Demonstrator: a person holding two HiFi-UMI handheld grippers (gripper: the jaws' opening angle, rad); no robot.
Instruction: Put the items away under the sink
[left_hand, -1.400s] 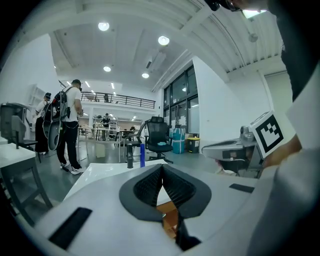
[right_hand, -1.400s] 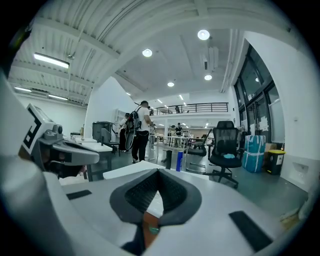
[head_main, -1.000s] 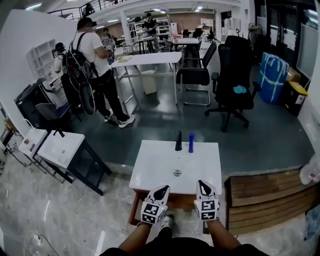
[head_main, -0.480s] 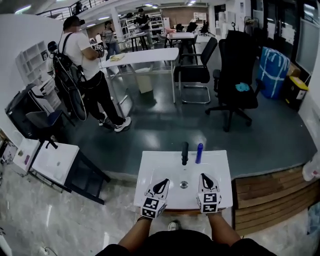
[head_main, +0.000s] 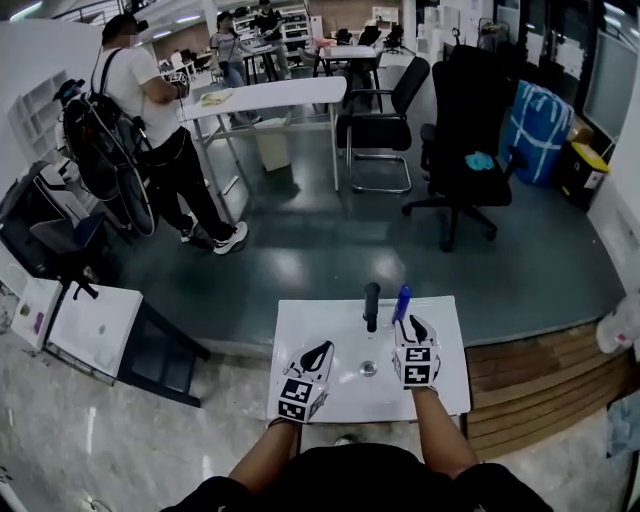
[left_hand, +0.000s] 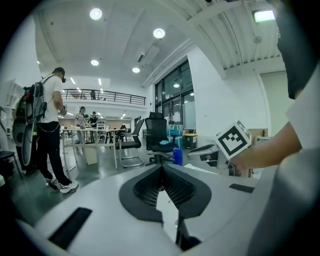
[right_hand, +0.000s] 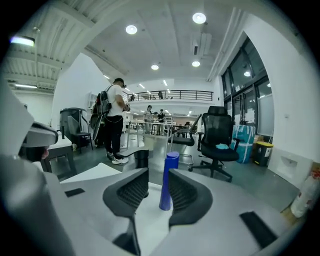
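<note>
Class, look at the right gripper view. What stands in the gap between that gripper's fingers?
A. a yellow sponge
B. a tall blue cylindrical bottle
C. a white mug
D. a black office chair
B: the tall blue cylindrical bottle stands upright in the gap of the right gripper, whose fingers have just been opening and do not press on it.

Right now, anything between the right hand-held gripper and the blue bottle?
Nothing visible. The right hand-held gripper faces the blue bottle directly; its jaws have just been opening, and the bottle shows in the gap between them, ungripped. The black cylinder stands beside it, off the line.
</note>
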